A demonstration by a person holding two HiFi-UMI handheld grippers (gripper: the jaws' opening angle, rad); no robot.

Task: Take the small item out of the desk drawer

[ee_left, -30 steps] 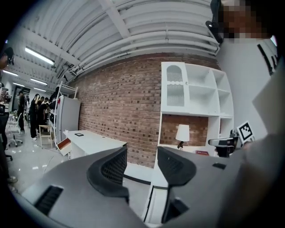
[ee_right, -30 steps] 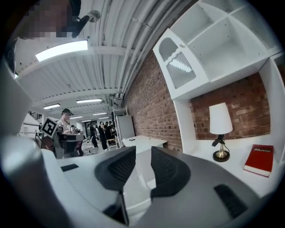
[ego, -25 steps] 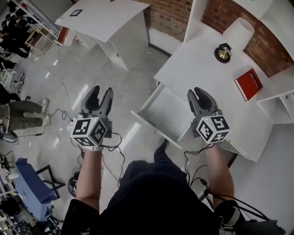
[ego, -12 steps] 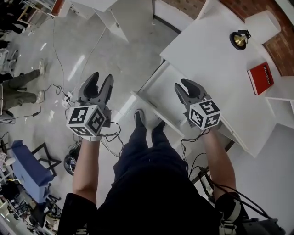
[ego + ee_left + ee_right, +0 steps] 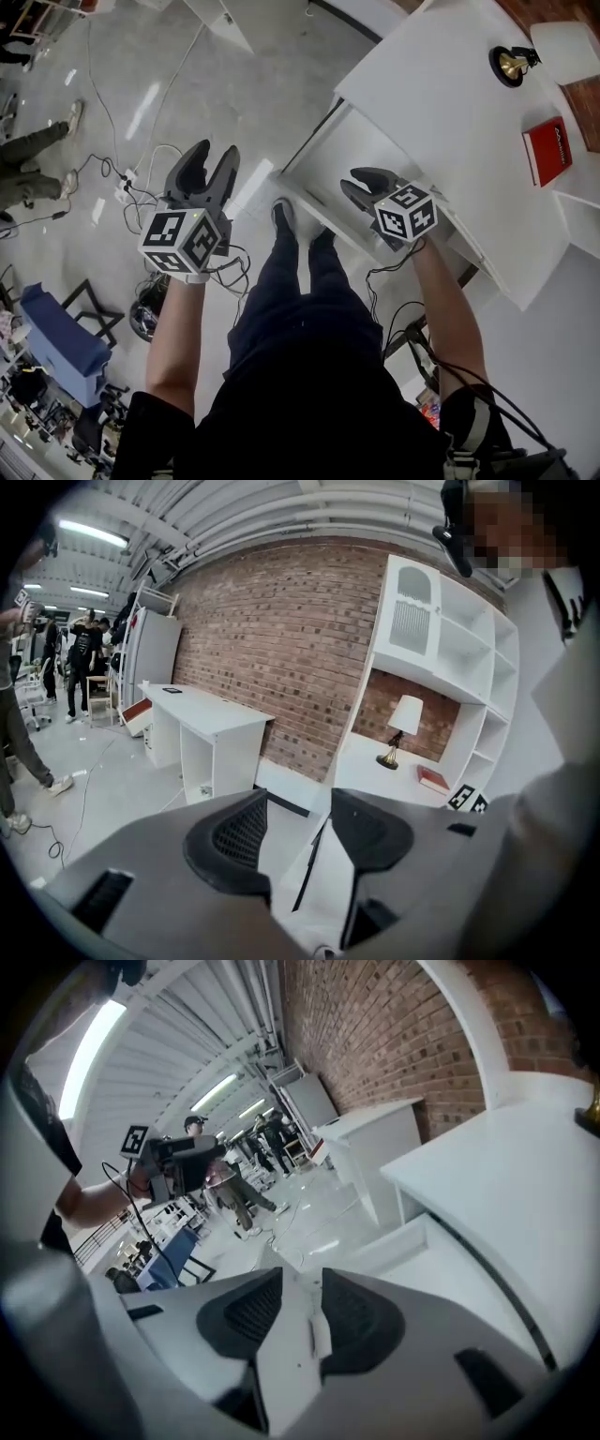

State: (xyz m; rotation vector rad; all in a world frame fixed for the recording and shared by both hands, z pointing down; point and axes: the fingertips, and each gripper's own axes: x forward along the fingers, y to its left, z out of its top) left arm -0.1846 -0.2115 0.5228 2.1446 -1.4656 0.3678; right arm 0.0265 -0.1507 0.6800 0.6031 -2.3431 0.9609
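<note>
The white desk (image 5: pixel 441 84) has its drawer (image 5: pixel 349 148) pulled out toward me; the bare white bottom shows no small item in the head view. My right gripper (image 5: pixel 352 181) hangs low over the drawer's near end, jaws pointing left toward the front wall (image 5: pixel 309 202). Its jaws are opening. In the right gripper view (image 5: pixel 300 1283) only a white surface with a small pale strip (image 5: pixel 321 1335) shows in the gap; the pads press on nothing. My left gripper (image 5: pixel 211 161) is open and empty, over the floor left of the drawer, also seen in its own view (image 5: pixel 298 808).
On the desk stand a brass-based lamp (image 5: pixel 511 64) and a red book (image 5: pixel 547 150). White shelves rise at the right. Cables (image 5: pixel 127 187) trail across the floor, and a blue seat (image 5: pixel 56 337) stands at lower left. Another white desk (image 5: pixel 202 731) stands by the brick wall.
My right gripper has come down and left into the drawer, and its jaws have swung round to the left. The left gripper has hardly moved. My feet now stand at the drawer front.
</note>
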